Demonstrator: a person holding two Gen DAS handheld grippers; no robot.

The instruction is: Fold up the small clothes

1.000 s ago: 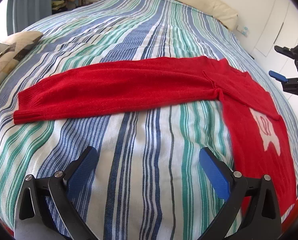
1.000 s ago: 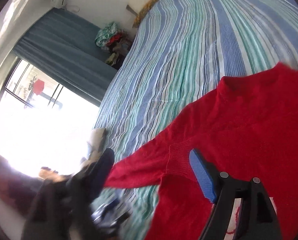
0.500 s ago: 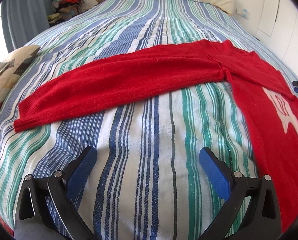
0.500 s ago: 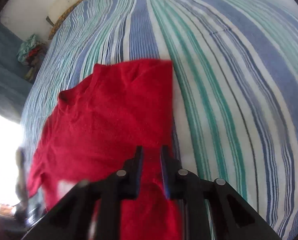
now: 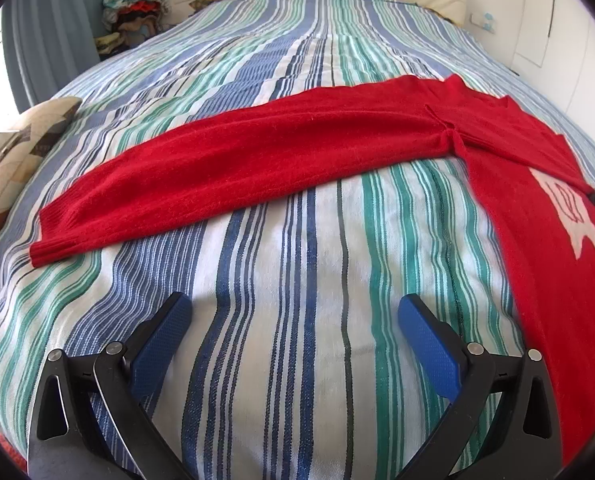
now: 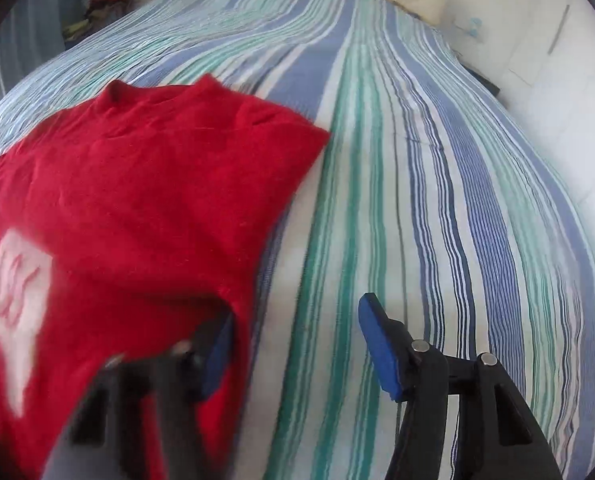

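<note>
Red sweater [image 5: 257, 160]: flat on your striped bed [image 5: 281, 320], one sleeve stretched out sideways, white motif on the chest. Your left tool [image 5: 293, 320]: wide, empty, over bare bedspread. Your right tool [image 6: 293, 328]: opening, empty, at the sweater's edge.

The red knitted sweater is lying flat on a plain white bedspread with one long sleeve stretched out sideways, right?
Not quite. The red knitted sweater does lie flat with one long sleeve stretched out sideways, but the bedspread is not plain white: it is striped in blue, green and white. The left wrist view shows this clearly.
</note>
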